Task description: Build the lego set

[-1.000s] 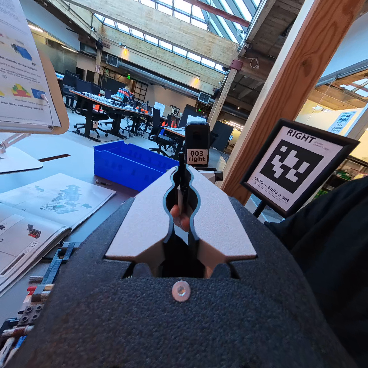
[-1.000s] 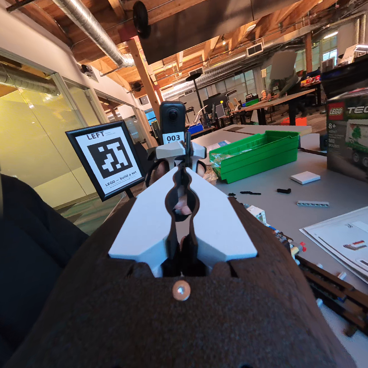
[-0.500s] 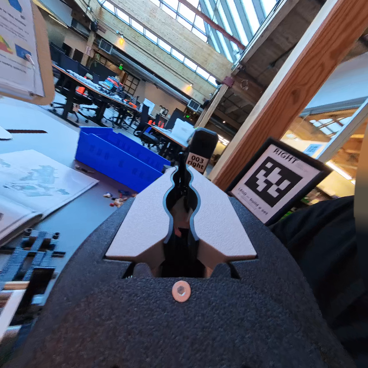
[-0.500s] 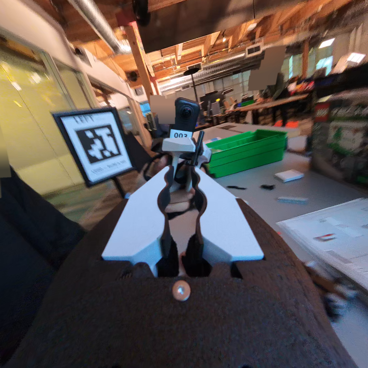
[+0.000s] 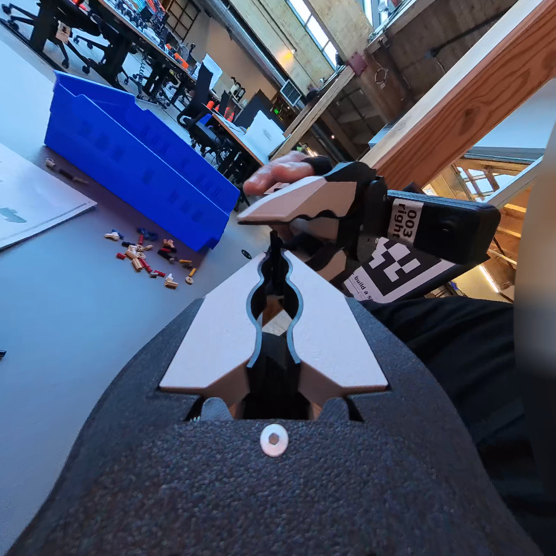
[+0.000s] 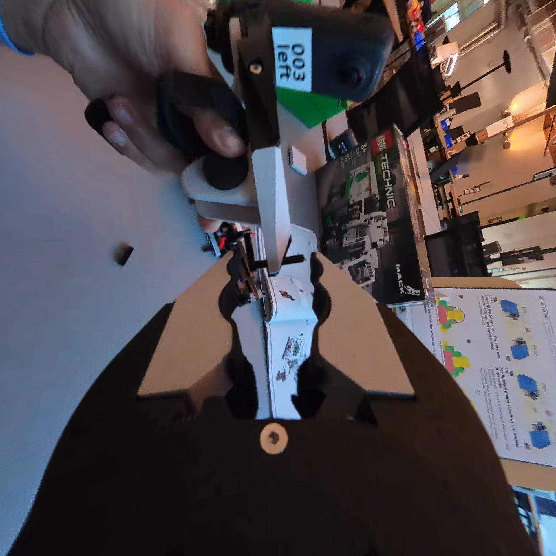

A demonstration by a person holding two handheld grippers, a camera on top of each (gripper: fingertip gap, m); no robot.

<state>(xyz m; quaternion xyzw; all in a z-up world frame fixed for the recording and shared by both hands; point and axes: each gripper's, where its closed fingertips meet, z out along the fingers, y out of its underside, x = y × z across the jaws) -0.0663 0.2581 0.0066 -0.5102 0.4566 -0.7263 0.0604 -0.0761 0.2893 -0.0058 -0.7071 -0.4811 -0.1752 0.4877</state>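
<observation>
- The left gripper [image 5: 274,261], with matte white wavy-edged fingers on a grainy black body, is clenched on a thin black plastic axle pin [image 5: 274,245], held above the smooth grey table [image 5: 60,316].
- The right gripper [image 6: 272,258] stands spread apart, empty, just beside that pin.
- Small cylindrical tan, red and black pegs [image 5: 150,255] lie scattered by a glossy blue plastic bin [image 5: 135,156].

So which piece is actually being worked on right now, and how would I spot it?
Find the blue bin on the table; nearer the camera the left gripper is shut on a thin black axle. Unlike the short coloured pins lying loose, it is long, black and held in the air.
</observation>
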